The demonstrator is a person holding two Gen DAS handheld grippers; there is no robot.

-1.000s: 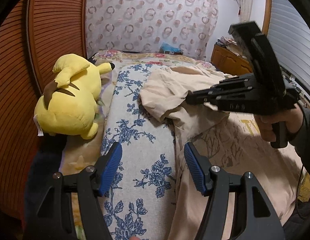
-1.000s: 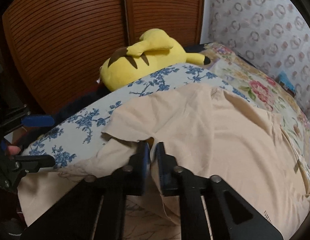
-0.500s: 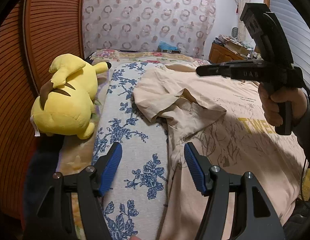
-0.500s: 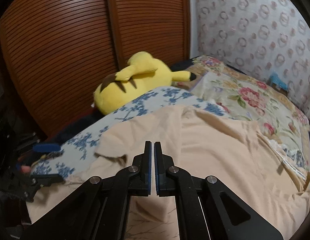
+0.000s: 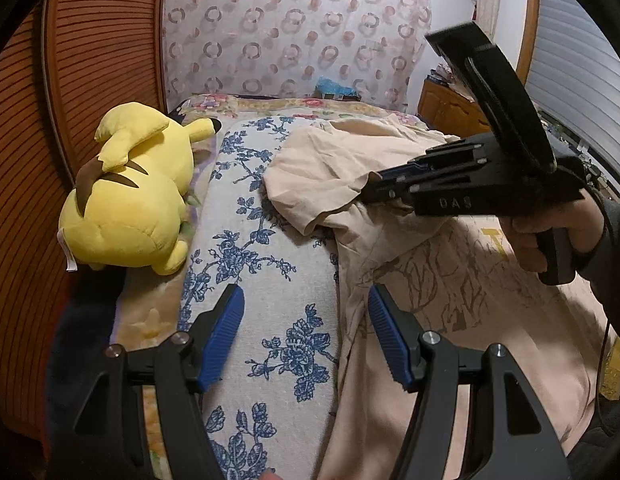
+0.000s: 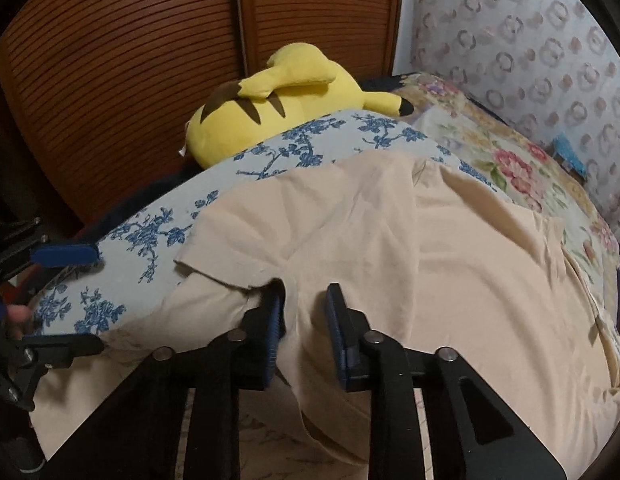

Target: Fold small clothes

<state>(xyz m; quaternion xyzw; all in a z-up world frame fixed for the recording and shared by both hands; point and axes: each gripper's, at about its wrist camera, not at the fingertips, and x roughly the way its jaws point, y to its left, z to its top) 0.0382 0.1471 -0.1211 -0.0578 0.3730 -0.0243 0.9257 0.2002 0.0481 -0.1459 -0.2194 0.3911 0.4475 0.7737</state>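
Note:
A beige T-shirt (image 5: pixel 450 280) with a faded print lies spread on the bed, its sleeve (image 5: pixel 310 176) folded inward over the body. My right gripper (image 6: pixel 305 320) is down on the shirt (image 6: pixel 390 240) by the sleeve's underarm. Its jaws stand a little apart, with a loose ridge of cloth between them that they do not pinch. In the left wrist view the right gripper (image 5: pixel 374 190) points at the sleeve, with a person's hand on its handle. My left gripper (image 5: pixel 305 332) hovers open over the shirt's left edge, holding nothing.
A blue-floral cover (image 5: pixel 261 280) lies under the shirt's left side. A yellow plush toy (image 5: pixel 129 200) rests beside it against a slatted wooden wardrobe (image 5: pixel 89 60). A floral bedspread (image 6: pixel 510 160) reaches to the patterned curtain. A wooden cabinet (image 5: pixel 450 108) stands at the far right.
The right gripper lifted off the shirt with shut jaws, then came back down at the sleeve with its jaws parted. The left gripper stayed open in place.

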